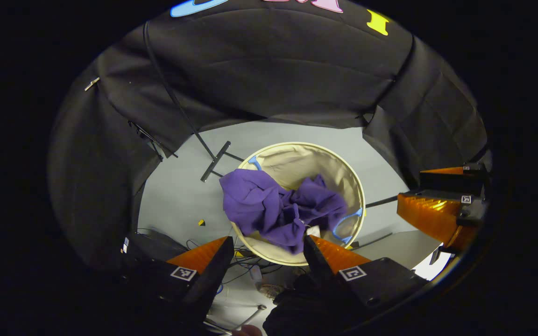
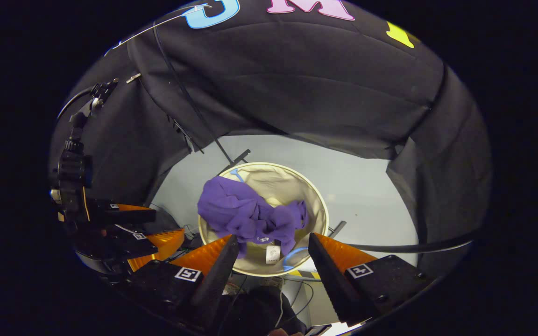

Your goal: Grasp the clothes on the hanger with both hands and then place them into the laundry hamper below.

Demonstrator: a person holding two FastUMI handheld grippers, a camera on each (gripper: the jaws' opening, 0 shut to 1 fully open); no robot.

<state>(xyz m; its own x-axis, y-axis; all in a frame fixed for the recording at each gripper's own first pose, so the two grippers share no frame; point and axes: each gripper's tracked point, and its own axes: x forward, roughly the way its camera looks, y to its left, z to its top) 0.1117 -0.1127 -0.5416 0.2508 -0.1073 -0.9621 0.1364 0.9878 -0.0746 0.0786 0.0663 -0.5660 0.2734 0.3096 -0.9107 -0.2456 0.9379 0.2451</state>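
Although the task named a hanger, the garment (image 1: pixel 278 210) was found lying crumpled in the hamper (image 1: pixel 339 163) below — a purple heap across the near half, one fold draped over the left rim. A white tag (image 2: pixel 272 253) hung from its near edge in the right gripper view. Blue loop handles (image 1: pixel 346 224) showed on the hamper's rim.

Handling, as judged: the cloth looked soft, light and limp. It would sag and bunch wherever pinched, with no stiffness and little risk of damage. Should it need tucking in, the overhanging fold at the rim appeared the best place to take hold, since it stood proud of the pile.

The left gripper (image 1: pixel 269 252) pointed steeply down over the hamper, fingers spread wide and grasping nothing; the garment lay well beneath them. The right gripper (image 2: pixel 273 249) was posed alike, jaws released and empty above the hamper's near rim. Each gripper appeared at the edge of the other's view, so the two were side by side, near one another.

Placement was judged essentially complete, save for the fold over the rim.
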